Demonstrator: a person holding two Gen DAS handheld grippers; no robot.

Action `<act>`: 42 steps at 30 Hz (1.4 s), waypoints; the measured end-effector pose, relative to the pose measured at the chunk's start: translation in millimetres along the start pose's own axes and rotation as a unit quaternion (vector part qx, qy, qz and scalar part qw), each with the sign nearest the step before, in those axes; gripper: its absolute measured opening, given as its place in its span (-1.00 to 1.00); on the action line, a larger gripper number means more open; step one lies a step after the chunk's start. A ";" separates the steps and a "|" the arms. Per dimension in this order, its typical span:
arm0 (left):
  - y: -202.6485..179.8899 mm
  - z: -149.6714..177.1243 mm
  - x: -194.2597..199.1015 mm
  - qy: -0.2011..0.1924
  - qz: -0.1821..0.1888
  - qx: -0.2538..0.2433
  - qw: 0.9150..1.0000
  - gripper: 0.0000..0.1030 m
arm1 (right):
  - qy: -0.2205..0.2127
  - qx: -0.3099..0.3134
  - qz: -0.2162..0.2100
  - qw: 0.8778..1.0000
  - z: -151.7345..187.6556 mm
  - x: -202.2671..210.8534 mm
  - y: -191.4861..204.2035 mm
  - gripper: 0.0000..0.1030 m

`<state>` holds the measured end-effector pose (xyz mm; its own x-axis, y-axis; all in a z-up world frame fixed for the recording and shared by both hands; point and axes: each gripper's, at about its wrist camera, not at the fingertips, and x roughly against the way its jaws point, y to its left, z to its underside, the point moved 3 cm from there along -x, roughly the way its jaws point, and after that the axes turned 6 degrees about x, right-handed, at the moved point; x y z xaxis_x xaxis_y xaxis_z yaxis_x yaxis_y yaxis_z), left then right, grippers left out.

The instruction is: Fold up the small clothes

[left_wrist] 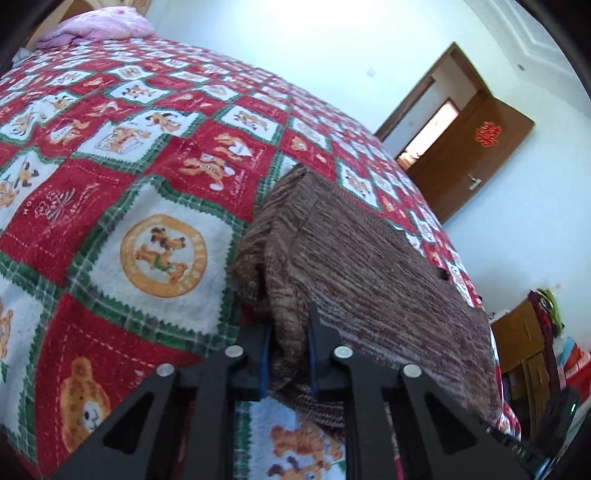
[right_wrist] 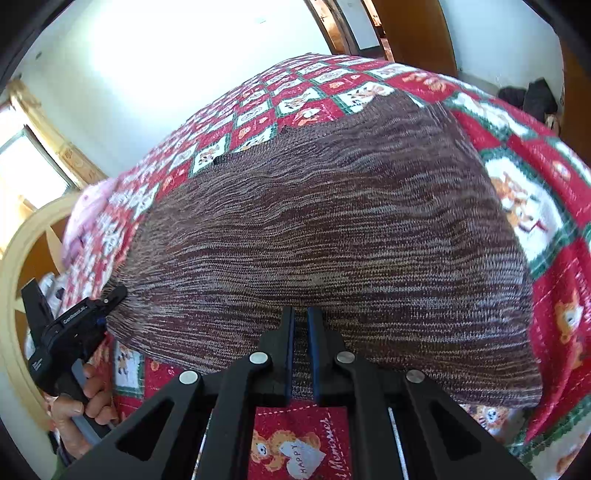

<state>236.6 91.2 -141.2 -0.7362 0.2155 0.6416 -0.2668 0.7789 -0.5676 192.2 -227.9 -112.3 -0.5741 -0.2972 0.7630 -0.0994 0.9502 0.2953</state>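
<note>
The brown-and-cream marled knitted garment [right_wrist: 332,229] lies spread on the bed straight ahead of both my grippers, its near hem reaching back to my fingertips. My right gripper [right_wrist: 301,350] is nearly shut, its blue-lined pads pinching the near hem of the knit between them. My left gripper [left_wrist: 288,350] is narrow too, with a bunched fold of the garment's corner [left_wrist: 288,332] pressed between its blue-lined fingers; from my right gripper, that left tool shows off to the left at the garment's left corner, gripped by my hand [right_wrist: 79,402]. Ahead of my left gripper the knit [left_wrist: 369,266] runs away to the right, doubled up into a thicker ridge along its left edge.

Under everything lies the red, white and green checked fleece blanket with cartoon dog and bear prints [left_wrist: 110,177], covering the bed on all sides. Beyond it, far ahead-left of my left gripper, sits a pink crumpled quilt [left_wrist: 99,27]. Far ahead-right stands an open brown wooden door [left_wrist: 465,155] in a white wall.
</note>
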 end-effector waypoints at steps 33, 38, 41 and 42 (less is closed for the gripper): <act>-41.1 -22.4 28.8 -0.053 0.134 -0.065 0.987 -0.74 | 0.015 0.115 -0.037 0.993 -97.2 -93.6 158.1 -0.75; -69.3 -26.5 24.6 -0.056 0.143 -0.108 0.982 -0.74 | 0.028 0.031 -0.021 0.999 -73.0 -90.9 102.7 -0.81; -89.3 -21.2 23.1 -0.050 0.154 -0.133 0.978 -0.74 | 0.017 0.011 -0.055 0.998 -65.3 -92.5 91.0 -0.85; -96.4 -18.6 20.9 -0.045 0.157 -0.142 0.976 -0.75 | 0.018 0.005 -0.059 0.998 -66.3 -92.3 90.1 -0.85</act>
<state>258.5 31.6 -63.4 -0.8083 0.4284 0.4038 0.1559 0.8172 -0.5549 290.1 -121.1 -118.0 -0.5276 -0.4106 0.7437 -0.1733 0.9090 0.3790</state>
